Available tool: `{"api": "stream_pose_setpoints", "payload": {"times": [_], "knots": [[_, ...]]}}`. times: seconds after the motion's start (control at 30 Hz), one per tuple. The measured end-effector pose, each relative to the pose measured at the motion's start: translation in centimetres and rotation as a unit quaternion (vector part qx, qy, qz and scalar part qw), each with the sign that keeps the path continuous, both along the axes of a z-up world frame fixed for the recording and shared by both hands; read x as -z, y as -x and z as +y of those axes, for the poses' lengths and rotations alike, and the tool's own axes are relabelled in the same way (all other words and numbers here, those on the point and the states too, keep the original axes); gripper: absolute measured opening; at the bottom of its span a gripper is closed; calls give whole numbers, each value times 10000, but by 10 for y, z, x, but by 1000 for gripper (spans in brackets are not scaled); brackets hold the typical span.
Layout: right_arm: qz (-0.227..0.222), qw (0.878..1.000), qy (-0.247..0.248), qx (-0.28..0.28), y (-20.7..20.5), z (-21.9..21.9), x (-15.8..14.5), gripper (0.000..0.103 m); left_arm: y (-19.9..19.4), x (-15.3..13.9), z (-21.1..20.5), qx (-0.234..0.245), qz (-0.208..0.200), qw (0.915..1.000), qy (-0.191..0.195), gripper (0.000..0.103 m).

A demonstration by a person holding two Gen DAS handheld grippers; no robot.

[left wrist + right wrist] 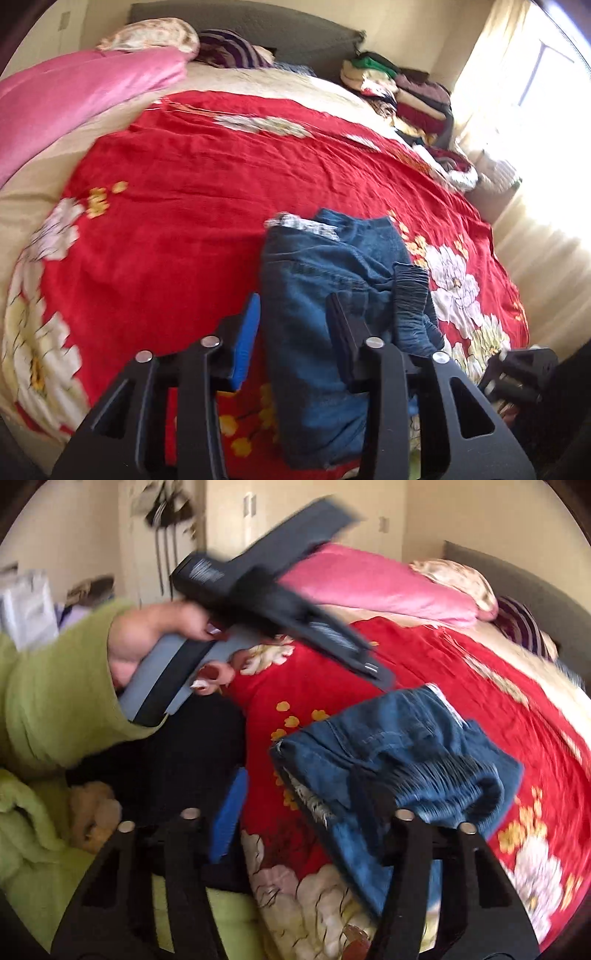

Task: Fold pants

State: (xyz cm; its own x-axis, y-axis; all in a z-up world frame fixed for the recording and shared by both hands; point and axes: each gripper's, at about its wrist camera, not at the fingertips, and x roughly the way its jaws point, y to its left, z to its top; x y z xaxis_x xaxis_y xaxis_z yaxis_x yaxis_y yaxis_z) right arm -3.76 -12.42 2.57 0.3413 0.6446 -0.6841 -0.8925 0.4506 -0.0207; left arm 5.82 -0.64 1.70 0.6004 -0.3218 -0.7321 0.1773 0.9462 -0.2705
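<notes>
Blue denim pants [325,295] lie folded in a compact bundle on the red floral bedspread [192,206], elastic waistband bunched on top; left gripper [295,325] just above the bundle, jaws wide apart, holding nothing; right gripper [303,805] beside the bundle, jaws spread, nothing held; pink blanket [74,99] and clothes pile [402,96] well beyond the pants, near the headboard.

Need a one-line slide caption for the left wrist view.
Open left gripper above folded blue jeans on a red floral bedspread, pink quilt beyond.
</notes>
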Motion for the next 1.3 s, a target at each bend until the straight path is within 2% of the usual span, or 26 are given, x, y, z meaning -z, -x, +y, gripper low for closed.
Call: {"api": "stream_pose_setpoints", "payload": {"times": [0.1,0.17,0.2,0.27,0.33,0.5,0.67,0.7,0.77,0.8,0.83,0.9,1.07,1.13,1.3], "knots": [[-290,9982,530,48,-7,21,10,37,-14,14,-13,131,200,9997,-90,34],[-377,9970,668,-54,-11,31,16,21,-21,25,-19,145,318,9993,-155,34],[-312,9965,766,-155,-11,34,23,6,-24,31,-22,132,362,9989,-264,34],[63,9948,959,-340,-11,34,33,4,-26,35,-24,132,370,9986,-343,35],[220,9942,971,-416,-8,27,35,4,-25,36,-22,130,332,9988,-321,36],[543,9956,751,-129,-11,13,51,4,-22,34,-24,76,193,9991,-358,37],[880,9950,450,101,-19,4,32,12,-17,26,-25,73,93,9993,-352,40],[896,9953,332,151,-20,-1,24,15,-15,24,-25,72,65,9994,-331,40],[876,9958,114,260,-19,-11,8,22,-13,22,-25,73,28,9996,-282,47],[906,9954,-61,318,-19,-19,0,29,-12,20,-25,73,3,9996,-271,51],[916,9947,-222,399,-19,-26,-7,36,-10,19,-25,71,-20,9996,-267,51],[925,9930,-413,611,-23,-37,-17,41,-7,15,-25,78,-85,9996,-268,51],[942,9836,-671,1383,-49,-63,-26,51,-1,8,-28,87,-212,9992,-333,51],[885,9784,-750,1709,-57,-71,-30,60,2,5,-28,89,-270,9990,-340,51],[762,9662,-957,2271,-67,-92,-32,69,10,-2,-27,79,-377,9988,-312,53]]}}
